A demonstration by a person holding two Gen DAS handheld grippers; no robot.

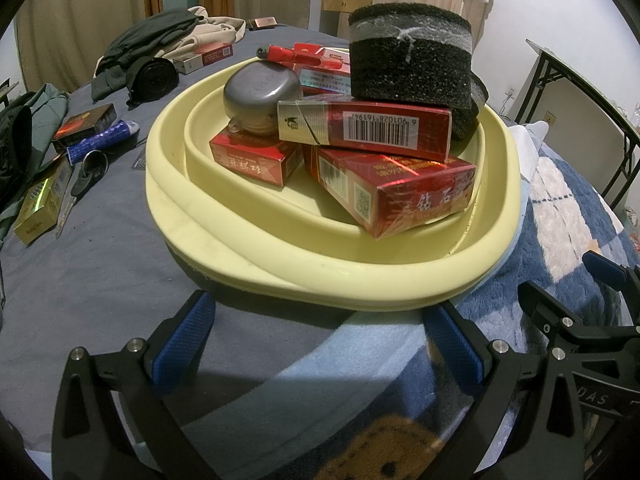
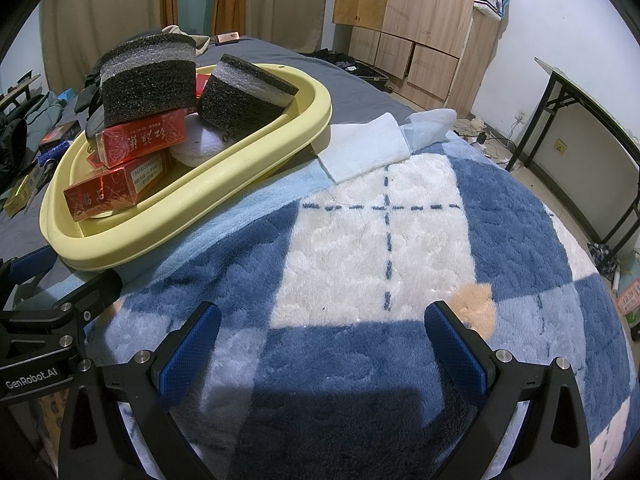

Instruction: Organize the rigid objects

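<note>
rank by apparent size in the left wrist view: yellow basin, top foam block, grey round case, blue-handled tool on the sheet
1. yellow basin
2. top foam block
3. grey round case
4. blue-handled tool

The case and the tool look close in size, and the tool lies farther off, so that order is unsure.

One yellow basin [image 1: 280, 280] sits on the bed. Inside it, four red boxes show plainly in the left wrist view: the barcode box [image 1: 366, 126] on top, the large box [image 1: 396, 192] at the front, a smaller box [image 1: 256, 160] to its left, and one at the back [image 1: 320, 60]; any more beneath cannot be told. Two black foam blocks [image 2: 148, 76] [image 2: 244, 94] rest in the basin, along with one grey round case [image 1: 262, 92], one white round pad [image 2: 200, 144] and one red lighter [image 1: 292, 54]. On the grey sheet outside lie three more boxes: one dark [image 1: 86, 120], one gold [image 1: 40, 204], one red and white [image 1: 206, 58]. There is also one blue tube [image 1: 102, 140].
</note>
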